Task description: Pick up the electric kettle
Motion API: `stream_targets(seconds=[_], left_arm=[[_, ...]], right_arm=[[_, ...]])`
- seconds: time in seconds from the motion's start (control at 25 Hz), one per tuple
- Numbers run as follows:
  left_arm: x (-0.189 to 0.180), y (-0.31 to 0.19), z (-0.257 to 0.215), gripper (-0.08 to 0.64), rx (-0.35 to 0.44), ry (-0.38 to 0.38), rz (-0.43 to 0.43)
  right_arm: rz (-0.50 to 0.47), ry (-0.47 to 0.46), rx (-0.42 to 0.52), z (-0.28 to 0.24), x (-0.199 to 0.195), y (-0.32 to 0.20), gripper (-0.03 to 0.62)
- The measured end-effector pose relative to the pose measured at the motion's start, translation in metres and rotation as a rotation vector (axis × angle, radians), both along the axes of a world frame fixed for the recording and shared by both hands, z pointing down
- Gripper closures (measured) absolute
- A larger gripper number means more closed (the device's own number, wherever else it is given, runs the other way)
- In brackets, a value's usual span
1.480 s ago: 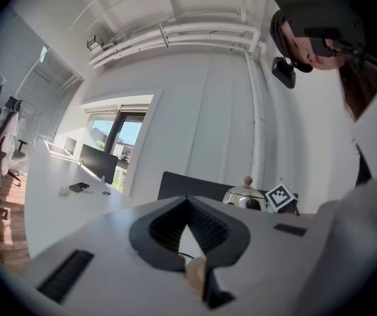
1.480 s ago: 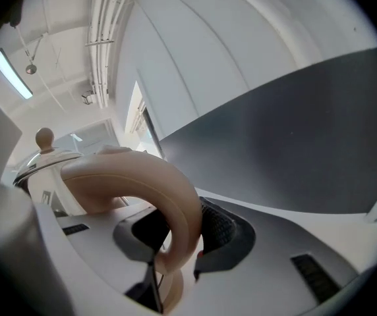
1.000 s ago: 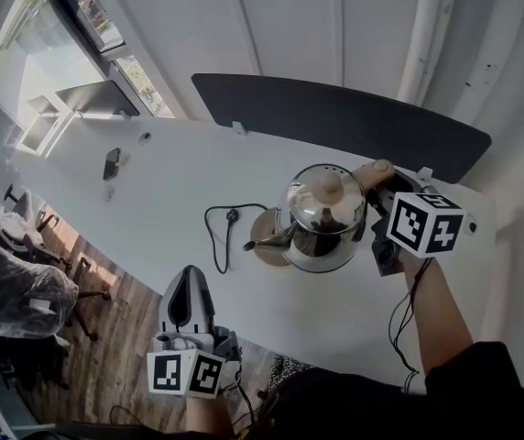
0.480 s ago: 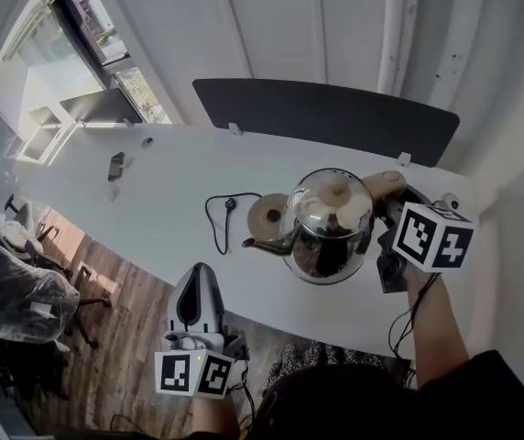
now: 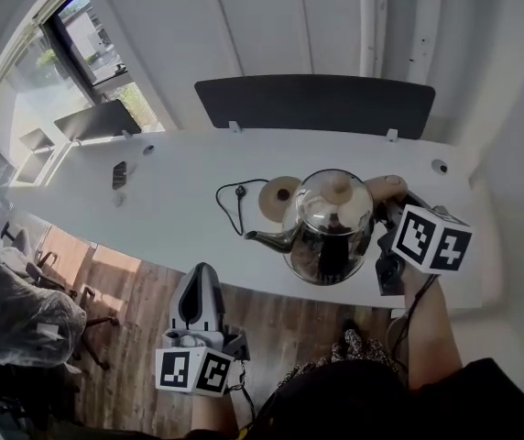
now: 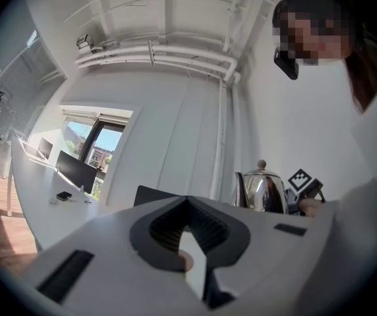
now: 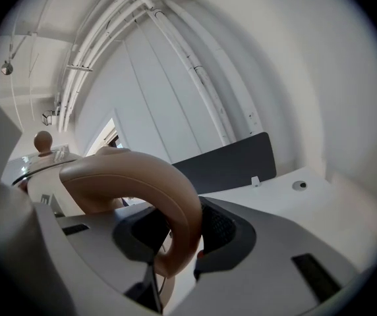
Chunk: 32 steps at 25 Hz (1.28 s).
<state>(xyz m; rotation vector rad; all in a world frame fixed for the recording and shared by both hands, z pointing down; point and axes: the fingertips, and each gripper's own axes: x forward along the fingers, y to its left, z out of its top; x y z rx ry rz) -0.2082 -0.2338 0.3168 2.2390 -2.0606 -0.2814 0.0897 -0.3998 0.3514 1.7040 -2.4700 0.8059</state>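
The left tongs [image 6: 188, 203] fill the foreground, their grey jaws meeting at the tips with nothing between the dark ribbed pads. Behind their body, to the right, rises a polished electric kettle [image 6: 262, 191] with a knob on its lid. A marker cube [image 6: 300, 178] and a hand [image 6: 308, 207] sit just beside it. At the left a white surface [image 6: 37, 206] carries a dark monitor [image 6: 76, 170] and a small dark device [image 6: 63, 195], below a window [image 6: 95, 147]. White pipes [image 6: 155, 56] run overhead.

Table [image 5: 180, 200] left of cord [image 5: 230, 204] mostly open; cord, base [image 5: 278, 193] mid-table; divider [image 5: 317, 104] along far edge.
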Motion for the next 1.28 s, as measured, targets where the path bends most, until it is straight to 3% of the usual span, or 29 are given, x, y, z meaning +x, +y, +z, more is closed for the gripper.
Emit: stream_targets(seconds=[0.44,0.64,1.28], left_arm=[[-0.017,0.061,0.005,0.558,-0.011,0.024,0.126],[0.021,0.108,-0.016,0.558,0.03,0.047,0.187],[0.016,0.126,0.006,0.558,-0.006,0.038,0.064]], right_arm=[[0.146,0.034,0.012,-0.001,0.017,0.105,0.476],[0.204,0.031,0.023,-0.018,0.067,0.163,0.476],[0.202,0.064,0.022,-0.014,0.087,0.17,0.474]])
